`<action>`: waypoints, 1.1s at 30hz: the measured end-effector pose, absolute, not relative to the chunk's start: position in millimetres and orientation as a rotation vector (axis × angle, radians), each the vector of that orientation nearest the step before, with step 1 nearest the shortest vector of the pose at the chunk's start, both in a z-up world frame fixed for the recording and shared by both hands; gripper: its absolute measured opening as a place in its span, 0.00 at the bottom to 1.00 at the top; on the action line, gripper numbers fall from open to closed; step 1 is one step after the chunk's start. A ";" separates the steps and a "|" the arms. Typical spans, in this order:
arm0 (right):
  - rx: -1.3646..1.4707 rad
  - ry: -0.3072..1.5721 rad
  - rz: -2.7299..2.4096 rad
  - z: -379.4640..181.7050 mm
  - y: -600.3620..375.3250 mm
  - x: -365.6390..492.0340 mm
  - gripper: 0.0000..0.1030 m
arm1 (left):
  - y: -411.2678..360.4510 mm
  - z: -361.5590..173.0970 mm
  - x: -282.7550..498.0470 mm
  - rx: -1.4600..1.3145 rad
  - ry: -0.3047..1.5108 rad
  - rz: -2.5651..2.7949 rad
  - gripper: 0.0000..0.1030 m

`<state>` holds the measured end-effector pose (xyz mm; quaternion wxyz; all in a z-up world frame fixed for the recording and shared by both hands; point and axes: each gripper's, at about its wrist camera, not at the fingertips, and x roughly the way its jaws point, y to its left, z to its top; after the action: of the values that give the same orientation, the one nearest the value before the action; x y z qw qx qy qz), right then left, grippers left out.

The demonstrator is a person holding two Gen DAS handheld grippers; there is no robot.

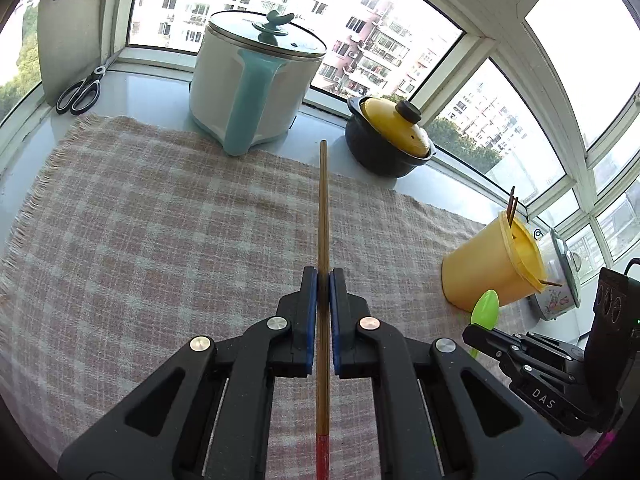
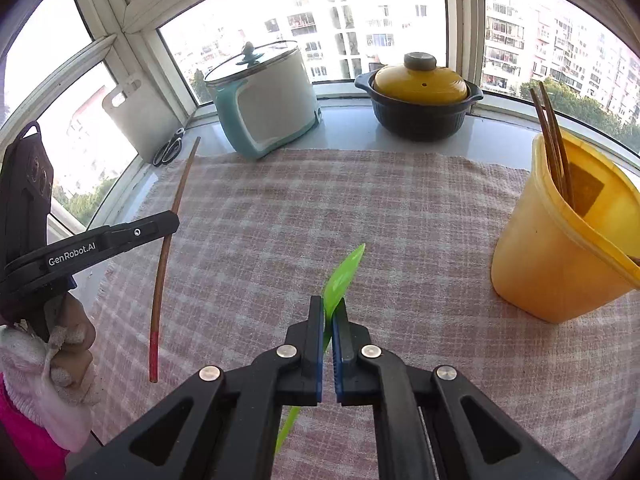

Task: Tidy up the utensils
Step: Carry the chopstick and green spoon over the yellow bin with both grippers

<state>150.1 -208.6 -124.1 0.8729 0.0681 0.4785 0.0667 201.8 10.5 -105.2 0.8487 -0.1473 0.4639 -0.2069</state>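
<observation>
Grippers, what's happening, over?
Left gripper shut on chopstick. Right gripper shut on green spoon. Yellow holder upright; path looks clear.

"DAS" in white on black plastic right gripper (image 1: 476,334); "GenRobot.AI" in white on black left gripper (image 2: 170,222) arm.

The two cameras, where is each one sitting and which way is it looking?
Left wrist view: sits on the left tool, looking along its clamped chopstick toward the white pot; the right tool with the green spoon shows at right.
Right wrist view: sits on the right tool, looking over the checked cloth at the windows; the left tool and gloved hand show at left.
Both share the yellow cup, both pots and the cloth.
</observation>
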 end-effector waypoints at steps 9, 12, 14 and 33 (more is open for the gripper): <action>0.100 0.873 0.144 -67.8 -258.5 125.5 0.01 | -45.7 -54.9 186.6 -0.335 0.855 -0.489 0.04; 0.086 0.843 0.141 -52.6 -276.6 121.6 0.01 | -67.2 -43.2 185.3 -0.347 0.826 -0.512 0.04; 0.071 0.821 0.137 -43.0 -288.6 119.1 0.01 | -82.5 -35.6 185.3 -0.350 0.806 -0.527 0.04; 0.034 0.638 0.029 26.9 -394.3 146.4 0.01 | -226.0 9.4 219.6 -0.342 0.680 -0.643 0.04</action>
<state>146.4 -394.3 26.9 0.9492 0.0169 0.3138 0.0141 219.6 -226.0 9.4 0.8786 -0.1639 0.3260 -0.3083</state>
